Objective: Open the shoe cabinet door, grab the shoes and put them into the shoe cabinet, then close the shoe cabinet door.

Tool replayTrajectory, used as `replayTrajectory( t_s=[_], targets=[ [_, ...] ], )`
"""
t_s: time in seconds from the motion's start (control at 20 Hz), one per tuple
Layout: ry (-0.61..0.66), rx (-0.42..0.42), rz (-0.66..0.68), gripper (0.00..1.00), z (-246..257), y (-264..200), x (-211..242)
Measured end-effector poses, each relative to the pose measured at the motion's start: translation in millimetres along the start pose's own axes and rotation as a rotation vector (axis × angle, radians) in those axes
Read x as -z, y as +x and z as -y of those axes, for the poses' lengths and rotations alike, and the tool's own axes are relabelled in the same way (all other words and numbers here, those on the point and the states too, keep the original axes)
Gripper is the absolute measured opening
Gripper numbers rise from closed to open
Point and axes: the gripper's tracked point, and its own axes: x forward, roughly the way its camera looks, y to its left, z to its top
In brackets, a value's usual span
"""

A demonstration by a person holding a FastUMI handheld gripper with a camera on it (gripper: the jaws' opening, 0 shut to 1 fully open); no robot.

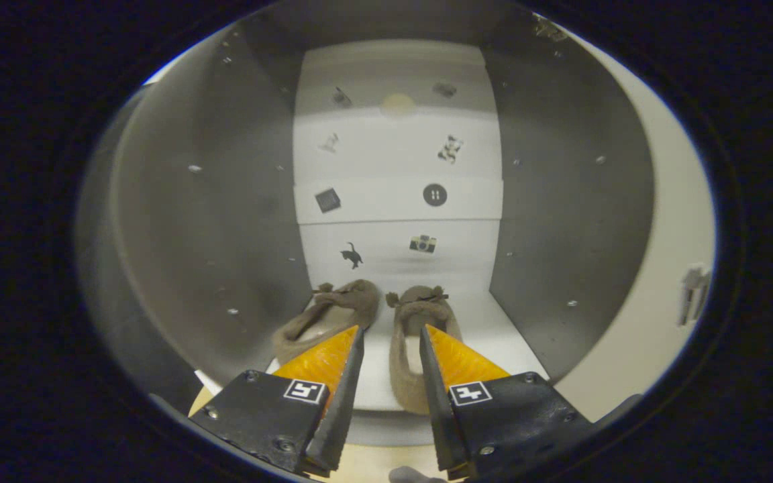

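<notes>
Claw (390, 339) open, empty | shoes (420, 335) lower centre inside cabinet (561, 221) | risk: fingers snag shoes when withdrawing.

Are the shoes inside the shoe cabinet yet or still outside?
Inside. Both shoes sit side by side on the shoe cabinet shelf between its side walls. The tongs are open, holding nothing.

Two tan fabric slip-on shoes (366, 329) sit side by side on the white shelf (494, 329) inside the grey-walled shoe cabinet (561, 201). The gripper (390, 335) hovers just behind them, its fingers spread apart with nothing between.
</notes>
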Motion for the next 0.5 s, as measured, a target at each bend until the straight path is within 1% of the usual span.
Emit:
replayTrajectory(
  t_s=[0.1, 0.35, 0.5],
  targets=[
    [-0.011, -0.010, 0.052, 0.54, -5.2, -52.3, 0.6],
    [-0.013, -0.078, 0.115, 0.99, -10.9, -168.5, 4.3],
    [-0.043, -0.102, 0.126, 0.99, -5.3, -232.1, 18.3]
  ],
)
